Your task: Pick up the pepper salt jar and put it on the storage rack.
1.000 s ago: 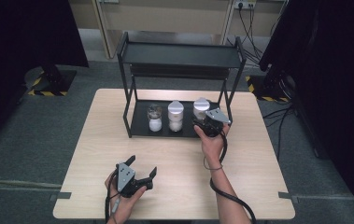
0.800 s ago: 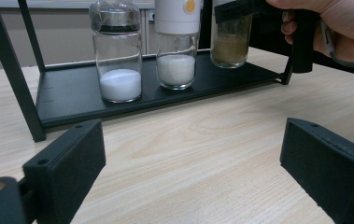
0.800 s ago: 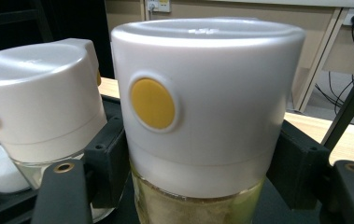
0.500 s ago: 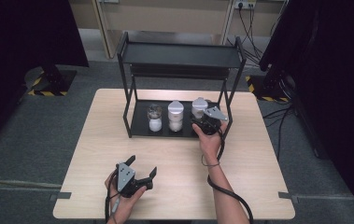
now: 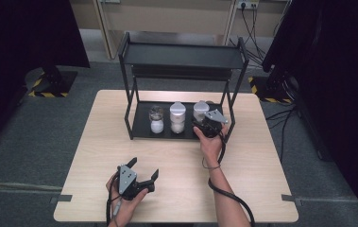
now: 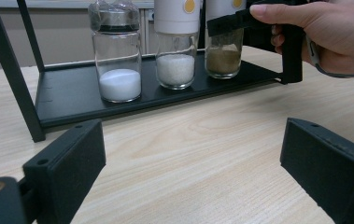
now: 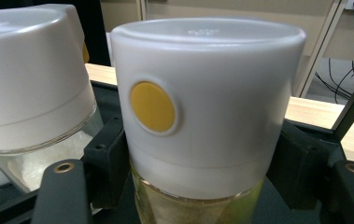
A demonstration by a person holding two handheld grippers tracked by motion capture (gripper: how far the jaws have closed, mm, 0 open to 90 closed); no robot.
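Down at the lower middle of the high view, my left gripper (image 5: 144,176) rests on the wooden table (image 5: 271,189) with its jaws spread and nothing between them. Farther up, right of centre, my right gripper (image 5: 204,124) is clenched on the brown-spice jar (image 7: 207,116), which stands upright at the right end of the black rack's tray (image 5: 141,130), beside the middle jar (image 5: 177,117) and the leftmost shaker (image 5: 156,118). Beyond lie grey floor and dark curtains.
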